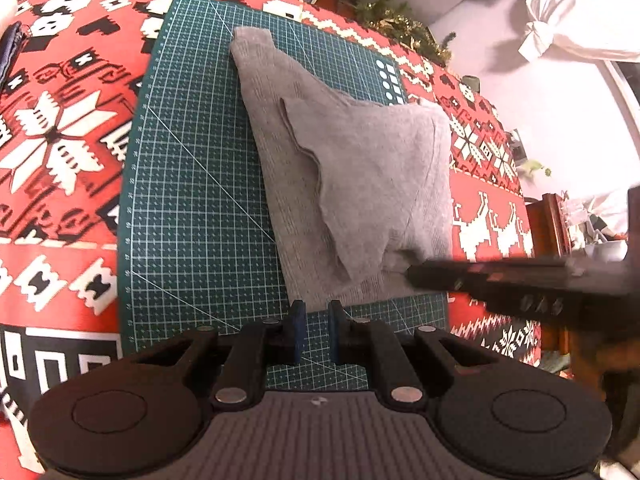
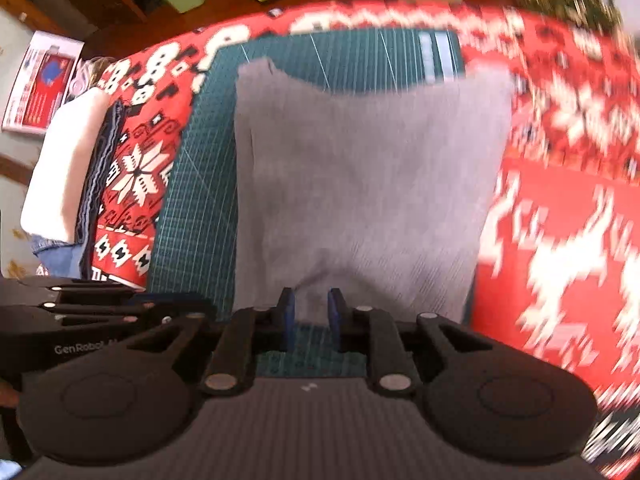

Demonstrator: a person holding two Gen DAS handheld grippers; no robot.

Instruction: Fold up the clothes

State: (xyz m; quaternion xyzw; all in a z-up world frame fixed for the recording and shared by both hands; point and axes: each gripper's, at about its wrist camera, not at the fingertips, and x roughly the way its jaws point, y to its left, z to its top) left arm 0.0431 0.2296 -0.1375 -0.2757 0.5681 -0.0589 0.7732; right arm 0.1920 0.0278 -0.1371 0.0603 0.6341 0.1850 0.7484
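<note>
Blue-padded fingers of the left hand-held gripper [image 1: 316, 320] sit lowest in the left wrist view, parted by a narrow gap with nothing between them, hovering over the bare near strip of the green cutting mat [image 1: 192, 184] just short of the grey garment [image 1: 352, 184]. That garment lies on the mat in the middle of the frame, part folded: a flap is turned over its right half with a wavy diagonal edge, and a narrower end reaches toward the upper left. At the lower right, the right hand-held gripper [image 1: 412, 274] comes in from the edge with its tip at the garment's near right corner; its own view shows the fingers a little apart with grey cloth bunched up between them, though motion blur leaves it unclear whether they pinch it. If they do not, the corner could slip free when lifted and the flap would slide out of line; a pull on one corner alone could also drag the whole piece across the smooth mat. Around the mat lies the red and white patterned cloth [image 1: 60, 140] covering the surface. In the right wrist view a stack of folded clothes [image 2: 68, 168] sits at the left edge, well clear of the work.
</note>
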